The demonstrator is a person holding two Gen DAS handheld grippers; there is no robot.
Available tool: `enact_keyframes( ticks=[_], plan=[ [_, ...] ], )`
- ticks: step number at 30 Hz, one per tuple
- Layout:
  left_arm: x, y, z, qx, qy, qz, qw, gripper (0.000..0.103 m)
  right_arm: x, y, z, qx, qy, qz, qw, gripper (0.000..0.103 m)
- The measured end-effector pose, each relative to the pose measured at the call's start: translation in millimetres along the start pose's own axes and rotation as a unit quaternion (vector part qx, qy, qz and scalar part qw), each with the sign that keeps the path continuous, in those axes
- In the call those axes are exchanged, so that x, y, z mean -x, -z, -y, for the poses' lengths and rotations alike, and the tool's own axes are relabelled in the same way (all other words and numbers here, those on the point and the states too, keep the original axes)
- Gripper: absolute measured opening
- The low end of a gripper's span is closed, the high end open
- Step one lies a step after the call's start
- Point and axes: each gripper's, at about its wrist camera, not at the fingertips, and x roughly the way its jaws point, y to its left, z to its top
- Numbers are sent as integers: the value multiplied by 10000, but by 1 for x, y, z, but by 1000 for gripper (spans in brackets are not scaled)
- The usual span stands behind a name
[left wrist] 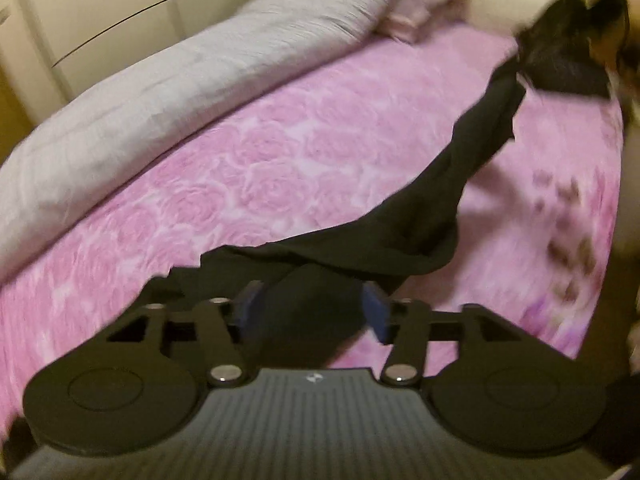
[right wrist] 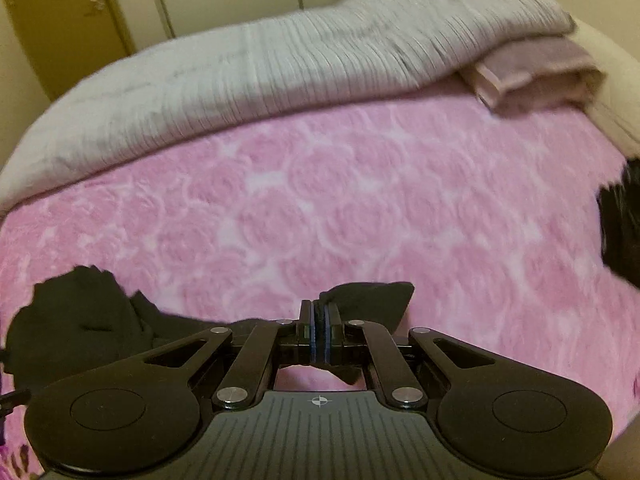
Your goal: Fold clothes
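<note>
We see the black garment [left wrist: 452,184] stretched in a long twisted band across the pink rose-patterned bedspread [left wrist: 280,152] of the bed. In the left wrist view, our left tongs [left wrist: 312,308] stand wide apart, the blue pads [left wrist: 376,312] clear of the cloth, though a dark fold of the garment lies between them. In the right wrist view, our right tongs [right wrist: 320,328] are pressed together on a corner of the black garment [right wrist: 368,300], which sticks out past the tips; more of it bunches at the lower left. A grey quilt [right wrist: 280,64] lies along the far side of the bed, with a folded pinkish cloth [right wrist: 536,72] beside it.
</note>
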Motion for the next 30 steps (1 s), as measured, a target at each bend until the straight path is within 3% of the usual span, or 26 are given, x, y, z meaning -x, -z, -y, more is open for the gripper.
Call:
enact_keyframes(
  ticks=[3,6,8,10,12,17,19,20,21,22,26,30],
  plan=[
    [-37,7,-8,-600,244,43,9979,71,-7,17,2,-234,264,-145,9993,3],
    [-80,14,-12,-1525,462,84,9872,71,-18,33,4,-351,438,-243,9981,3],
    [-107,17,-12,-2217,547,45,9736,71,-37,46,6,-348,487,-385,9975,3],
    [-137,20,-12,-3016,580,-59,9516,69,-47,59,12,-437,527,-570,9960,3],
    [-156,17,-16,-3435,668,-64,9367,70,-55,72,19,-521,576,-715,9944,4],
    [-208,9,-22,-3739,1172,-593,9181,72,-84,102,39,-500,518,-1146,9908,4],
    [-223,5,-22,-3587,1432,-971,9173,44,-95,109,53,-690,427,-1288,9883,4],
    [-223,2,-22,-3500,1455,-1064,9193,38,-100,111,60,-779,379,-1344,9871,3],
    [-221,-1,-22,-3411,1455,-1136,9217,22,-103,109,66,-838,302,-1390,9863,3],
    [-216,-4,-22,-3354,1421,-1170,9239,15,-104,105,71,-844,231,-1412,9861,3],
    [-173,-14,-15,-3102,1141,-1135,9370,8,-101,70,76,-505,-166,-1163,9918,3],
    [-106,-16,24,-2766,837,-1056,9515,7,-114,39,59,-47,-791,-982,9920,4]
  ],
)
